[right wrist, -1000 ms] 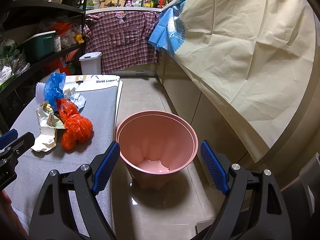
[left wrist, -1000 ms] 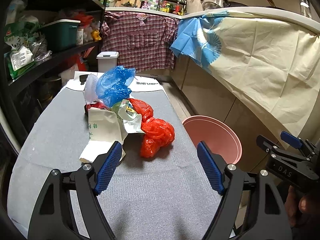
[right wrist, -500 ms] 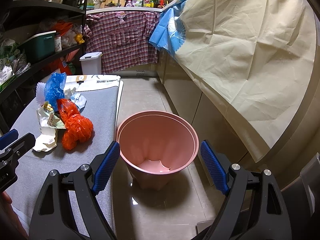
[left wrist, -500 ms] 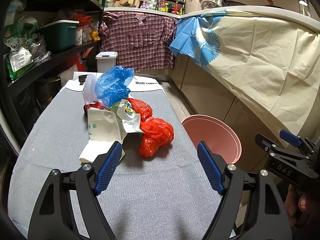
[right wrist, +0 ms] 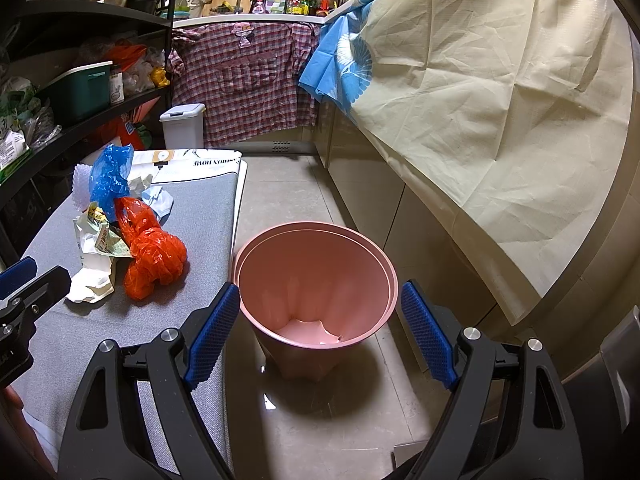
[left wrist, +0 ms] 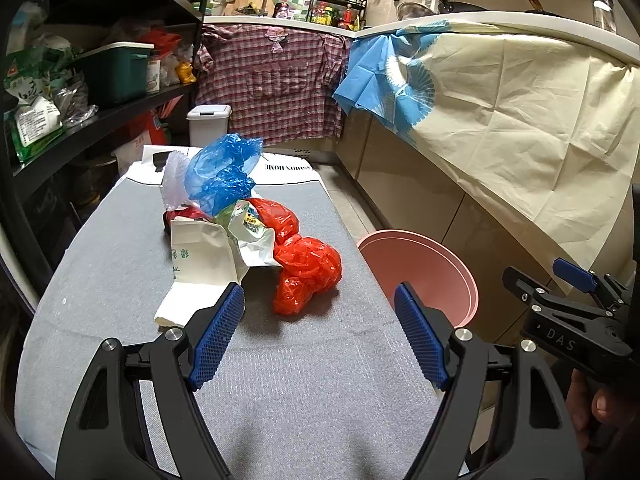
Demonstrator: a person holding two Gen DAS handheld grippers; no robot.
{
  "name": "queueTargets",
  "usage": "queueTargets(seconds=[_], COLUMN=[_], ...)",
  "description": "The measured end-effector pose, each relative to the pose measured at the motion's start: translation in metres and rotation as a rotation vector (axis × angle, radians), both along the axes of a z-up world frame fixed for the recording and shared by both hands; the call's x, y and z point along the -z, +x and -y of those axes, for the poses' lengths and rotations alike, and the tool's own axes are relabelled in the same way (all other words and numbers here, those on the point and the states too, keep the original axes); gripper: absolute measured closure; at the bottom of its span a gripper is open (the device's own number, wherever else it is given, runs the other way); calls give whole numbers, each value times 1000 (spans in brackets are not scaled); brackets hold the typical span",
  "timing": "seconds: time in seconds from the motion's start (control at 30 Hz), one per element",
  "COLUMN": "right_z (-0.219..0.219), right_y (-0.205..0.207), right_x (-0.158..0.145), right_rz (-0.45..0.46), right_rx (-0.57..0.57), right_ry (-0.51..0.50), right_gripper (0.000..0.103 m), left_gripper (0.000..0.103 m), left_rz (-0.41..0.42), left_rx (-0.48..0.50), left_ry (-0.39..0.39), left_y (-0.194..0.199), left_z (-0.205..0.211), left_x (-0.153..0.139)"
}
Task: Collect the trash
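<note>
A heap of trash lies on the grey table (left wrist: pixel 280 380): a crumpled red plastic bag (left wrist: pixel 306 276), a blue plastic bag (left wrist: pixel 222 174), a white paper bag with green print (left wrist: pixel 200 264) and a torn foil wrapper (left wrist: pixel 252 236). My left gripper (left wrist: pixel 320 336) hovers open over the table, just short of the red bag, nothing between its pads. A pink bin (right wrist: pixel 316 280) stands on the floor beside the table's right edge. My right gripper (right wrist: pixel 320 336) is open above the bin's near rim and holds nothing. The red bag (right wrist: pixel 154 258) also shows at left in the right wrist view.
Dark shelves (left wrist: pixel 80 120) packed with goods run along the left. A cream cloth (left wrist: pixel 520 132) drapes the counter on the right, a plaid shirt (left wrist: pixel 272 84) hangs at the back. A small white lidded bin (left wrist: pixel 208 124) stands behind the table. Tiled floor (right wrist: pixel 280 200) lies between table and cabinets.
</note>
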State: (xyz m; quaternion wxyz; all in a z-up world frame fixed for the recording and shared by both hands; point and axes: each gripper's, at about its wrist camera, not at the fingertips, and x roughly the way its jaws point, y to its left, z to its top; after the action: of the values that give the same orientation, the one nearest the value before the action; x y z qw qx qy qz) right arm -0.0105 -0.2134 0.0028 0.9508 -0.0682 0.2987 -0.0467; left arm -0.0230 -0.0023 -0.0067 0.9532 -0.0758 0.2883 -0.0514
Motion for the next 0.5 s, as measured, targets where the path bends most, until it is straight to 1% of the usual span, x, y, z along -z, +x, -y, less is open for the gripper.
queueTargets(seconds=[0.07, 0.17, 0.3, 0.33, 0.37, 0.4, 0.5], right_z=[-2, -7, -16, -18, -22, -26, -36], right_y=[0, 2, 8, 10, 11, 13, 18], right_x=[0, 1, 5, 6, 8, 9, 12], right_rz=[-1, 0, -15, -21, -27, -32, -43], right_rx=[-6, -24, -75, -90, -106, -123, -161], right_ry=[1, 6, 31, 36, 41, 47, 59], right_gripper=[24, 29, 40, 44, 45, 48, 50], left_gripper=[28, 28, 28, 29, 33, 33, 35], left_rz=[1, 5, -1, -4, -8, -14, -36], left_rx=[-2, -2, -26, -38, -48, -59, -104], left_ry=[-2, 15, 10, 7, 6, 6, 4], left_y=[-2, -2, 1, 2, 3, 5, 9], left_z=[0, -1, -11, -15, -19, -23, -37], left_x=[0, 1, 5, 6, 7, 8, 15])
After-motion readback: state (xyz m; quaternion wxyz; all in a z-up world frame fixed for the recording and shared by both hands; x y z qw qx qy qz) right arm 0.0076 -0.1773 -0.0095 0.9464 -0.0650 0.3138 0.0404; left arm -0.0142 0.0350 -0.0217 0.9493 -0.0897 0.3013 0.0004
